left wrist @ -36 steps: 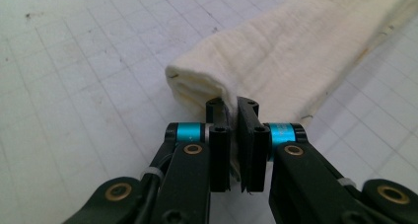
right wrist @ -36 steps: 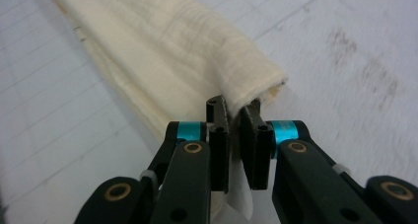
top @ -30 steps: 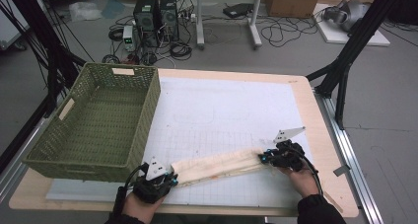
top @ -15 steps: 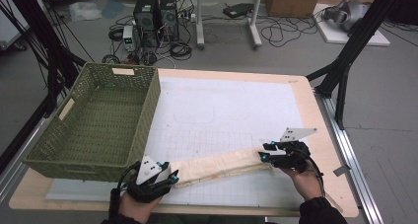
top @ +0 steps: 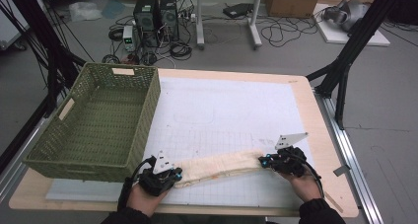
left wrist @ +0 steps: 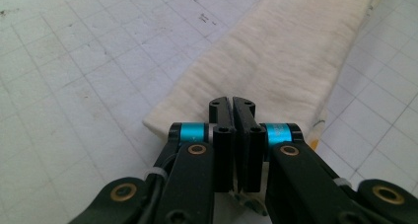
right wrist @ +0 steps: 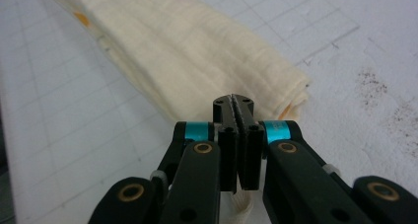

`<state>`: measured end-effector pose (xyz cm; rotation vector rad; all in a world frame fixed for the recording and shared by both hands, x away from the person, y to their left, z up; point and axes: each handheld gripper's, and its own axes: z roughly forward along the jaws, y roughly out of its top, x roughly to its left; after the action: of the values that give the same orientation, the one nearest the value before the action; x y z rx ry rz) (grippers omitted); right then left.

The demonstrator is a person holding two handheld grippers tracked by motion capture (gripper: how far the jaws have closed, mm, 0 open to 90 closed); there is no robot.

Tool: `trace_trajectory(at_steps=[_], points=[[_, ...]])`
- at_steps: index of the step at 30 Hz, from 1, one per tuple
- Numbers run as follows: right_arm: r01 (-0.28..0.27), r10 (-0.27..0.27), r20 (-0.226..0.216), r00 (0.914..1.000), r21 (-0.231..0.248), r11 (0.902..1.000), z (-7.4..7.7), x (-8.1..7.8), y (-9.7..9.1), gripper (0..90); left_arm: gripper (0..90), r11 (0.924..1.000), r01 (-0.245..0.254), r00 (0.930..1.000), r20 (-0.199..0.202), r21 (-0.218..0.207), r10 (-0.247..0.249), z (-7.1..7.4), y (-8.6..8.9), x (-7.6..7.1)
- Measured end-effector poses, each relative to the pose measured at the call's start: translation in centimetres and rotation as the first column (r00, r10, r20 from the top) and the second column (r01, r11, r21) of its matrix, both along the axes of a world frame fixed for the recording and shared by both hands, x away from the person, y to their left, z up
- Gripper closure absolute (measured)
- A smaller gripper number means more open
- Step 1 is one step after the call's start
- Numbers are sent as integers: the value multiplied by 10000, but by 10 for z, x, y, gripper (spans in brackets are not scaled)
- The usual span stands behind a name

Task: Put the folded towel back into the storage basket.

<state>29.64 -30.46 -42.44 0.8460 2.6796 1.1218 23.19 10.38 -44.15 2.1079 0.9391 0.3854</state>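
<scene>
On the table, both grippers (top: 176, 174) (top: 262, 161) clamp the folded cloth (top: 222, 164) beside the green basket (top: 143, 110).

Right gripper (right wrist: 238, 101): both black jaws pressed together, just closed, pinching the near end of the folded cream cloth (right wrist: 197, 51); a bit of fabric shows below the jaws. Cloth runs ahead and to the left of the tips, layered fold edge just right of them. White gridded mat (right wrist: 345, 61) lies beneath, dark specks far right.

Left gripper (top: 173, 175) and right gripper (top: 264, 161) clamped (jaws just closing).
</scene>
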Motion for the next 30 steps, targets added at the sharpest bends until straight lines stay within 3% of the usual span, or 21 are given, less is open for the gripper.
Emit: trace_trajectory(at_steps=[4, 6, 8, 10, 12, 14, 16, 18, 24, 28, 30], points=[[-2, -3, 210, 9998, 245, 9997, 7, -7, -4, 889, 862, 10000, 31, 10000, 13, -87, -31, 1, 1, 0], [-107, 101, 161, 9998, 393, 9992, 5, -8, -5, 754, 808, 9993, 147, 9998, 130, -337, -143, 3, 3, -2], [-405, 380, 469, 9982, 534, 9978, 5, -11, -3, 690, 778, 9981, 337, 9991, 275, -512, -323, 7, 4, -6], [-511, 486, 706, 9963, 352, 9981, 5, -14, 1, 622, 751, 9977, 482, 9986, 238, -468, -471, 8, 4, -7], [-735, 739, 650, 9951, -85, 9973, 0, -12, 7, 629, 720, 9978, 549, 9985, 80, -376, -547, 6, 4, -7], [-861, 888, 459, 9950, -565, 9947, -6, -11, 13, 710, 731, 9975, 695, 9975, -119, -126, -697, 2, 3, -7], [-1000, 1031, 425, 9938, -697, 9925, -9, -11, 16, 822, 839, 9967, 817, 9966, -117, -29, -817, 0, 2, -6], [-1001, 1017, 303, 9944, -503, 9937, -4, -10, 14, 859, 880, 9970, 770, 9969, -154, -37, -770, 2, 3, -5], [-1274, 1297, 414, 9907, -526, 9905, 4, -15, 12, 873, 887, 9984, 459, 9989, 38, -337, -458, 10, 9, -5], [-1285, 1297, 497, 9903, -269, 9913, 9, -19, 7, 873, 889, 9986, 373, 9992, 163, -385, -367, 14, 11, -7], [-1235, 1244, 516, 9909, -199, 9921, 10, -21, 5, 873, 888, 9985, 427, 9991, 32, -331, -426, 12, 11, -8]])
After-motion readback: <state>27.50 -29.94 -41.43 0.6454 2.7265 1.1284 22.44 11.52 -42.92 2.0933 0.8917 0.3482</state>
